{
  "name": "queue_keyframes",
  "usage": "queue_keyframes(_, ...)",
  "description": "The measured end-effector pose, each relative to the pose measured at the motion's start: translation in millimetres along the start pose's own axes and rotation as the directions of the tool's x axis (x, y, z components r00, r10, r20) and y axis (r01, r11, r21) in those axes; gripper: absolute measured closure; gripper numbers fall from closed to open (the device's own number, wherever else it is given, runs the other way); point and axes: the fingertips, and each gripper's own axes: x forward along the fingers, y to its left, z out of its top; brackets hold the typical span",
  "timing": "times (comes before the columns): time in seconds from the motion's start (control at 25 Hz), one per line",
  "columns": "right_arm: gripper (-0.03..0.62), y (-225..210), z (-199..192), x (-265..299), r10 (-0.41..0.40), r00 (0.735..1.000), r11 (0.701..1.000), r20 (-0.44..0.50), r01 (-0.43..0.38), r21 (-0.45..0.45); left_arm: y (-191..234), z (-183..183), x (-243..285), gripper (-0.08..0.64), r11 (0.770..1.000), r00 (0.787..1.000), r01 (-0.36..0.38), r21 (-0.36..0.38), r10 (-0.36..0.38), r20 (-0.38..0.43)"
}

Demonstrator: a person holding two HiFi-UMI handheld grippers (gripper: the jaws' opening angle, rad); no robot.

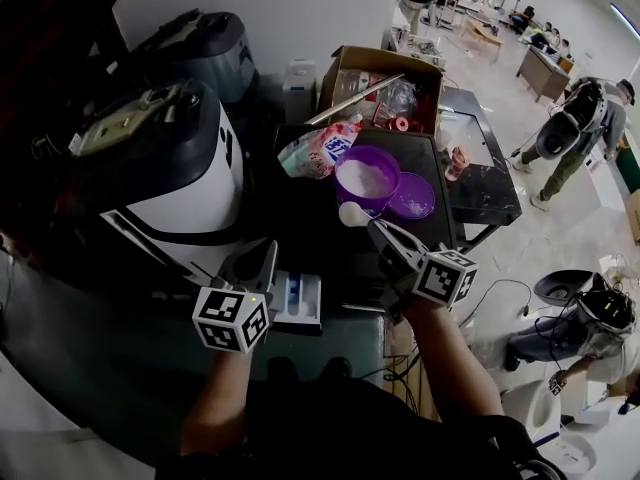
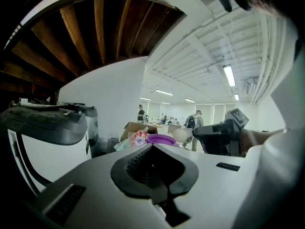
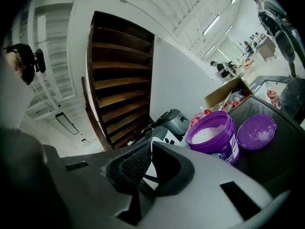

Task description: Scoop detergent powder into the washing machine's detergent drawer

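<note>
Jaws of the right gripper (image 1: 380,232) clamp the scoop (image 1: 352,213) level beside the tub (image 1: 376,203), presumably against spilling; left gripper (image 1: 266,258) jaws together, by the drawer (image 1: 300,303).

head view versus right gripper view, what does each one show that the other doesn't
Only the head view: the open detergent drawer and the left tongs near it. Only the right gripper view: brown wooden slats overhead. Both: the purple tub of white powder, with its purple lid lying beside it.

tub (image 3: 220,140): purple | lid (image 3: 257,131): purple | powder (image 3: 209,133): white | scoop (image 1: 353,213): white
</note>
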Motion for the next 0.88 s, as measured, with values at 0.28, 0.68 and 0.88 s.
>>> queue_keyframes(0.28, 0.574, -14, 14, 11, -0.066, 0.997, 0.998, 0.035, 0.067, -0.018, 5, 2, -2, 0.558, 1.000, 1.000, 0.028, 0.013, -0.028, 0.009)
queue_keyframes(0.68, 0.573, -48, 30, 26, -0.189, 0.980, 0.977, 0.067, 0.194, -0.086, 34, 12, 1, 0.558, 0.999, 0.998, 0.044, 0.019, -0.045, 0.033)
queue_keyframes(0.88, 0.573, -74, 32, 39, -0.247, 0.967, 0.967, 0.062, 0.250, -0.054, 45, 17, 6, 0.558, 0.999, 0.998, 0.041, 0.020, -0.042, 0.044)
